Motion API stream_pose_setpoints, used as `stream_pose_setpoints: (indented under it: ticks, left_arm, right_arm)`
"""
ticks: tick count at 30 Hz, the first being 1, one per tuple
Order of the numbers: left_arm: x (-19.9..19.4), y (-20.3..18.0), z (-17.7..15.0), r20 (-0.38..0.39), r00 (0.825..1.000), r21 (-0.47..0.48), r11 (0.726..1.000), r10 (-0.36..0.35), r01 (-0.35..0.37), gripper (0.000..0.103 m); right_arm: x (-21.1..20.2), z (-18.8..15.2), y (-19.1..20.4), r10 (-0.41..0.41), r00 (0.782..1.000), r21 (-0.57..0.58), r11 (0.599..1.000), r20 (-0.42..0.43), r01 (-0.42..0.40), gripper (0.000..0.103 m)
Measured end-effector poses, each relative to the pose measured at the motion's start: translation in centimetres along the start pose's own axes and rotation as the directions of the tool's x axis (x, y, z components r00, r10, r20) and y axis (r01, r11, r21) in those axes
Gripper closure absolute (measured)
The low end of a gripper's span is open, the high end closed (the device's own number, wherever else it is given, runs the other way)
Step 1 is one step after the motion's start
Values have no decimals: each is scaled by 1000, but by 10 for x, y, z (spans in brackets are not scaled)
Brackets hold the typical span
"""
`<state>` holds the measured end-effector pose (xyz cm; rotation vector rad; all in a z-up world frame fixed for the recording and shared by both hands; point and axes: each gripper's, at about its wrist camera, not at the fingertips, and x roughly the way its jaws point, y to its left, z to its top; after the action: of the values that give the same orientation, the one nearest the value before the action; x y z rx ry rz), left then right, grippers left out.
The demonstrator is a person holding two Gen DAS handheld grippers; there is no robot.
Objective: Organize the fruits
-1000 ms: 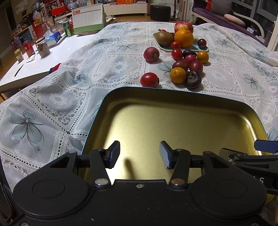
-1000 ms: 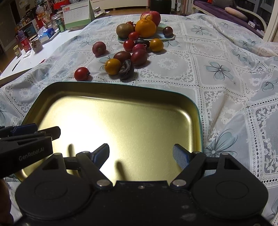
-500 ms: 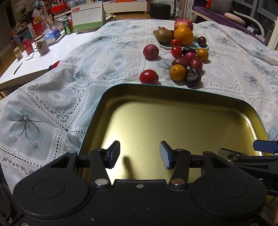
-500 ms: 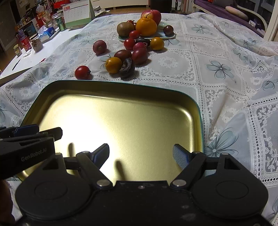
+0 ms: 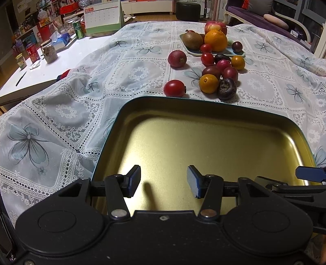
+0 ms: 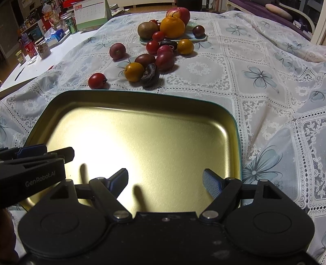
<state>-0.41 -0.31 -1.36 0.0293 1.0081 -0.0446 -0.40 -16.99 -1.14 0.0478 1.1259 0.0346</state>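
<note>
A gold metal tray (image 5: 203,106) (image 6: 230,114) lies bare on the lace tablecloth, right before both grippers. My left gripper (image 5: 164,181) is open and holds nothing above the tray's near edge. My right gripper (image 6: 166,180) is open and holds nothing beside it. Beyond the tray lie loose fruits: a red tomato (image 5: 174,88) (image 6: 97,81), a small orange (image 5: 208,83) (image 6: 134,72), a dark wrinkled fruit (image 5: 226,86) (image 6: 150,75) and several plums. A pale plate (image 5: 238,53) (image 6: 200,37) behind them carries a kiwi, a big orange and an apple.
A lone red-purple fruit (image 5: 177,59) (image 6: 117,51) lies left of the pile. A desk calendar (image 5: 102,17), a green can (image 5: 78,27), jars and boxes stand on the white table at far left. A purple sofa (image 5: 271,20) is behind at right.
Both grippers have moved slightly forward toward the fruit pile, so the tray and fruits sit a little nearer and lower in view. Both stay open.
</note>
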Motion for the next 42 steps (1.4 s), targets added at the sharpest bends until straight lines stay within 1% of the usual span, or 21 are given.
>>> stream_pose_setpoints:
  ticks: [10,20,26,30,32,34,39,42]
  left_arm:
    - [2,0,1,-11,1000,-6,1000,-5,5,46]
    - [2,-1,0,-21,1000,-6,1000,-11,11,46]
    - [3,-2,1,-24,1000,3,1000,11,-11,46]
    - [1,1,3,-15,1000,-9,1000,7,-7,46]
    - [-1,3,6,-9,1000,-16,1000,1,-1,46]
    - [-5,6,11,16,1000,-12,1000,-9,9,46]
    - [-12,11,32,58,998,0,999,-35,35,46]
    - [-12,13,47,67,997,8,999,-48,47,46]
  right_arm:
    - [1,-1,1,2,1000,1,1000,-8,-2,20]
    - [-1,0,2,4,1000,-7,1000,3,-4,20]
    - [-2,1,4,0,1000,-18,1000,8,0,19]
    - [0,1,5,-18,1000,-20,1000,0,18,20]
    - [-2,2,4,-7,1000,-20,1000,11,7,20]
    - [-5,3,3,5,999,-16,1000,33,-4,20]
    - [-22,14,-2,-8,987,21,1000,159,4,19]
    - [-28,25,-7,21,978,37,999,208,-29,19]
